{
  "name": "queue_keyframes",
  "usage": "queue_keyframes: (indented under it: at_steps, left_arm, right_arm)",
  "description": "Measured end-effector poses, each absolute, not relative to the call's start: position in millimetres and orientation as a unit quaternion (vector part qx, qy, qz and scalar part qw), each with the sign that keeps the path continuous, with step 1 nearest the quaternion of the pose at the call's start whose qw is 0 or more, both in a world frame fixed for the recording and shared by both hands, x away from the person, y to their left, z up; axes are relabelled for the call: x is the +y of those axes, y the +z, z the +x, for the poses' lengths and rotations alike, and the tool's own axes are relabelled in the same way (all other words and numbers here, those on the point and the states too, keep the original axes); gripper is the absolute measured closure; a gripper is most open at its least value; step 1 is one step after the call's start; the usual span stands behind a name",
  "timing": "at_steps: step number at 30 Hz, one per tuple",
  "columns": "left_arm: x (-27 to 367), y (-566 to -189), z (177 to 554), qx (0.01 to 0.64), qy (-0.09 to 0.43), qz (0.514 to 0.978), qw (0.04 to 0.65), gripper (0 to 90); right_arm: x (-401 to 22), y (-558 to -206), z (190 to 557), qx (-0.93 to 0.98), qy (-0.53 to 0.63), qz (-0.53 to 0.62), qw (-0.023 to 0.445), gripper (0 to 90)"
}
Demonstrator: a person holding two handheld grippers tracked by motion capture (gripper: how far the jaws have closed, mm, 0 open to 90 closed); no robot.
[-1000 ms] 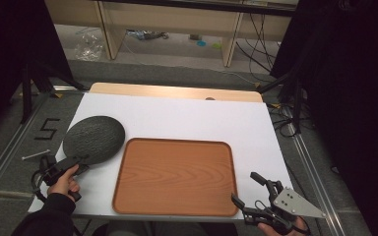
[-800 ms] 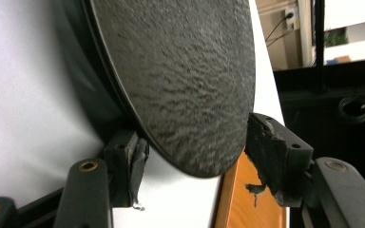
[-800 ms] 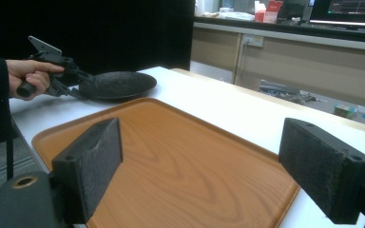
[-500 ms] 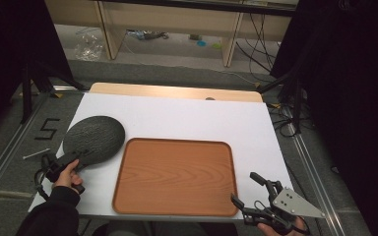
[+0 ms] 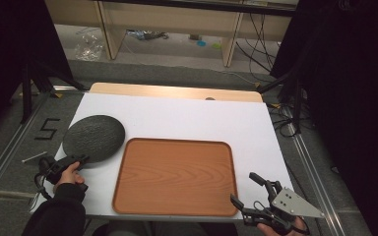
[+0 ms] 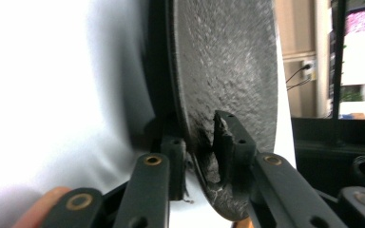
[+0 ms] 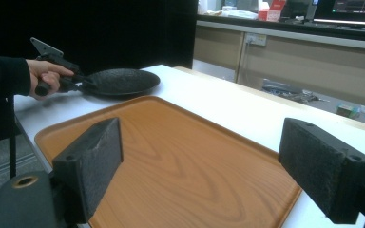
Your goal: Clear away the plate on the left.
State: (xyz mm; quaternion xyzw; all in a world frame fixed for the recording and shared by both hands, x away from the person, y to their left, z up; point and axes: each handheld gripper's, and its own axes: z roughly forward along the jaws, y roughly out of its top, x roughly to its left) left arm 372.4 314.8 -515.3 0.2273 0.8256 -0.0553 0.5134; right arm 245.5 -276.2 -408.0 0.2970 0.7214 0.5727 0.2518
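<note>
A dark grey, rough-textured round plate (image 5: 93,137) lies on the white table at the left. My left gripper (image 5: 78,160) is at its near rim. Its jaws have just been closing, and in the left gripper view one pad sits under the plate (image 6: 223,61) and one on top, so the left gripper (image 6: 199,142) is shut on the rim. An empty brown wooden tray (image 5: 174,174) lies in the middle. My right gripper (image 5: 242,187) hangs open at the tray's near right corner. In the right gripper view the right gripper (image 7: 209,161) has its pads wide apart over the tray (image 7: 171,156), with the plate (image 7: 121,80) beyond.
The white table top (image 5: 192,118) has a bare wooden strip (image 5: 177,92) along its far edge. Dark curtains stand at both sides. Cables (image 5: 285,123) lie on the floor to the right, and a "5" mark (image 5: 47,129) is on the floor to the left.
The left hand has edged slightly toward the plate's near rim. Plate, tray and right gripper have kept their places.
</note>
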Motion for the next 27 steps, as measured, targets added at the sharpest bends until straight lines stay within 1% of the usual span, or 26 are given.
queue_keyframes:
  at_steps: [2, 4, 5, 6, 10, 13, 14, 18, 22, 24, 27]
  left_arm:
    - [316, -512, 372, 0.818, -0.05, 0.22, 0.529, 79.0]
    - [317, -509, 372, 0.813, -0.041, 0.224, 0.535, 80.8]
    - [318, -510, 372, 0.811, -0.044, 0.216, 0.542, 81.7]
    - [317, -509, 372, 0.811, -0.04, 0.216, 0.543, 82.3]
    - [319, -508, 373, 0.809, -0.039, 0.216, 0.545, 83.7]
    - [321, -508, 373, 0.804, -0.038, 0.212, 0.554, 84.3]
    - [322, -508, 374, 0.803, -0.037, 0.214, 0.555, 84.0]
    - [323, -506, 374, 0.803, -0.03, 0.216, 0.554, 84.7]
    - [324, -505, 375, 0.798, -0.032, 0.215, 0.562, 83.8]
    - [324, -503, 375, 0.797, -0.029, 0.218, 0.562, 83.3]
    - [324, -502, 374, 0.797, -0.03, 0.212, 0.564, 82.9]
  right_arm:
    - [-276, -408, 246, 0.72, 0.574, 0.297, 0.254, 15.9]
    - [-276, -408, 246, 0.72, 0.574, 0.297, 0.253, 16.0]
    - [-276, -407, 245, 0.724, 0.57, 0.299, 0.25, 16.2]
    - [-277, -408, 247, 0.72, 0.572, 0.291, 0.262, 16.2]
    - [-276, -408, 246, 0.716, 0.581, 0.297, 0.248, 16.2]
    - [-276, -407, 246, 0.72, 0.575, 0.296, 0.253, 16.2]
    - [-276, -407, 247, 0.715, 0.578, 0.288, 0.267, 16.2]
    - [-277, -407, 245, 0.717, 0.577, 0.296, 0.254, 16.2]
    - [-277, -407, 247, 0.717, 0.578, 0.286, 0.265, 16.2]
    - [-277, -407, 247, 0.715, 0.579, 0.287, 0.267, 16.1]
    - [-277, -407, 247, 0.715, 0.579, 0.286, 0.267, 16.1]
